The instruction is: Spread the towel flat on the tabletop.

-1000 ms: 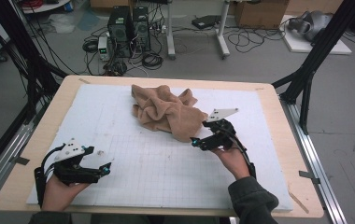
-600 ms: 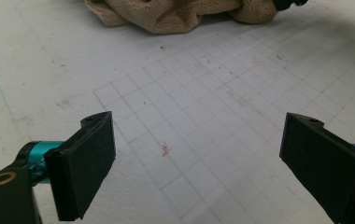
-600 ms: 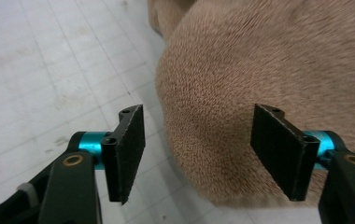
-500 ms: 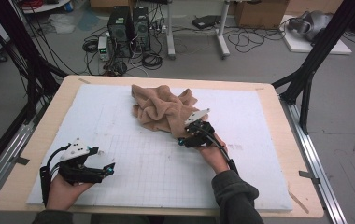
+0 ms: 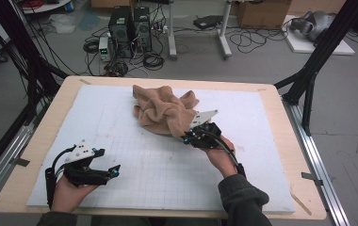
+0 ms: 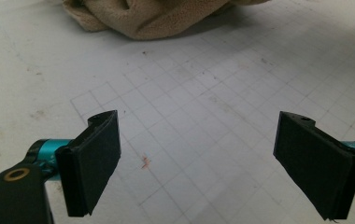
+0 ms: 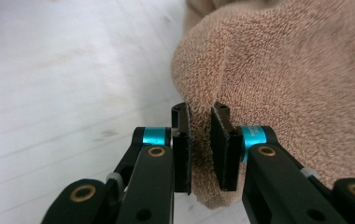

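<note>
Tan terry cloth, the towel (image 5: 165, 110) lies crumpled in a heap on the far middle of the white gridded tabletop (image 5: 271, 117), its bulk running from the far left toward the near right. My right claw (image 5: 190, 136) sits at that near-right tip, and in the right gripper view its jaws are nearly pressed together with a fold of the towel (image 7: 278, 79) pinched between them at the heap's edge. So the cloth lies ahead of this claw and off to its left, which I judge means any pull to spread it should go back toward me and to the right, away from the bulk.

My left claw (image 5: 113, 171) rests low at the near left, jaws spread wide and holding nothing; in the left gripper view the towel (image 6: 152, 16) sits well ahead across open grid. The right hand is the nearer one by far; the left would have to travel forward and rightward to reach the opposite end.
</note>
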`<state>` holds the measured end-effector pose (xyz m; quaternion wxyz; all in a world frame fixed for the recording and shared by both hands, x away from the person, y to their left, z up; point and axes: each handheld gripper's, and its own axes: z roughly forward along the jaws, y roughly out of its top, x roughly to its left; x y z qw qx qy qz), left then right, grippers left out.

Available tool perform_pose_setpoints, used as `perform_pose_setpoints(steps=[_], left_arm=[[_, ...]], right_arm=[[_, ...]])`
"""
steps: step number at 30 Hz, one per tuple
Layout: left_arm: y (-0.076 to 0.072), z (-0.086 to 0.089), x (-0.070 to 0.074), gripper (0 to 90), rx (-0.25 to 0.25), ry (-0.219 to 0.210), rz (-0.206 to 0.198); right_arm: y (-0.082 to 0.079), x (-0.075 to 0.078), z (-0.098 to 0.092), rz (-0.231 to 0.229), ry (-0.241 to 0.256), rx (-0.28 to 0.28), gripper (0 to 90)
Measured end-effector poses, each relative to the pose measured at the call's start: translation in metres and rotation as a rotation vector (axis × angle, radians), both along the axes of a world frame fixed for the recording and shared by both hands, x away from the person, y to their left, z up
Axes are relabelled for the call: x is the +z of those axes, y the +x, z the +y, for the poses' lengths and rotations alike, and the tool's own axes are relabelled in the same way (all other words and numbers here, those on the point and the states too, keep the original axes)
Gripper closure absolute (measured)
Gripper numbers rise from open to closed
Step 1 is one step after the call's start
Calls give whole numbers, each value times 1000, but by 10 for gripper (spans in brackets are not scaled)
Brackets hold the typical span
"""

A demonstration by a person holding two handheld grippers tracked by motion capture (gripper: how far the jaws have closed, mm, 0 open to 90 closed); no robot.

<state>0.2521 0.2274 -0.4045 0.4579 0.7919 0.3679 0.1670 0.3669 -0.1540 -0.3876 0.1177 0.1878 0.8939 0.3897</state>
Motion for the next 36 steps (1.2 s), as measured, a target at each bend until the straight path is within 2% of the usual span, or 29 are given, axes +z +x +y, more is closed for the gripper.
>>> perform_pose_setpoints(steps=[5, 7, 10, 12, 13, 15, 16, 17, 20, 23, 24, 26, 30, 34, 36], left_arm=[[0, -11, 1, 157, -23, -1, -5], [1, -15, 1, 160, -35, 2, -7], [3, -23, 0, 161, -50, 3, 0], [4, -29, -1, 162, -60, 8, -2], [5, -31, -2, 171, -65, 10, -2], [8, -36, -3, 179, -72, 13, -6], [11, -38, -4, 201, -74, 9, -7], [14, -40, -5, 201, -79, 2, -3], [26, -47, -8, 246, -86, -18, 13], [38, -55, -8, 283, -94, -9, 14], [42, -57, -8, 286, -95, -2, 14], [51, -61, -6, 313, -96, 24, 15], [68, -68, -7, 367, -86, 36, 5], [92, -75, -12, 419, -58, 54, 16], [102, -77, -16, 444, -50, 44, 34]], right_arm=[[-26, 23, -13, -2, 73, 49, 803], [-36, 28, -16, -5, 84, 78, 803], [-49, 34, -23, 3, 130, 112, 803], [-55, 36, -27, -10, 117, 120, 802], [-55, 30, -34, -7, 83, 97, 799], [-53, 25, -38, 2, 71, 80, 797], [-47, 11, -46, 35, 56, 40, 789], [-47, 11, -46, 35, 56, 40, 789], [-37, -12, -54, 89, 67, -9, 773], [-29, -27, -55, 121, 36, -36, 755], [-29, -31, -55, 115, 35, -39, 754], [-28, -36, -55, 120, 26, -44, 752], [-28, -36, -56, 116, 27, -43, 752], [-29, -36, -55, 108, 30, -31, 752], [-30, -36, -55, 105, 31, -28, 752]])
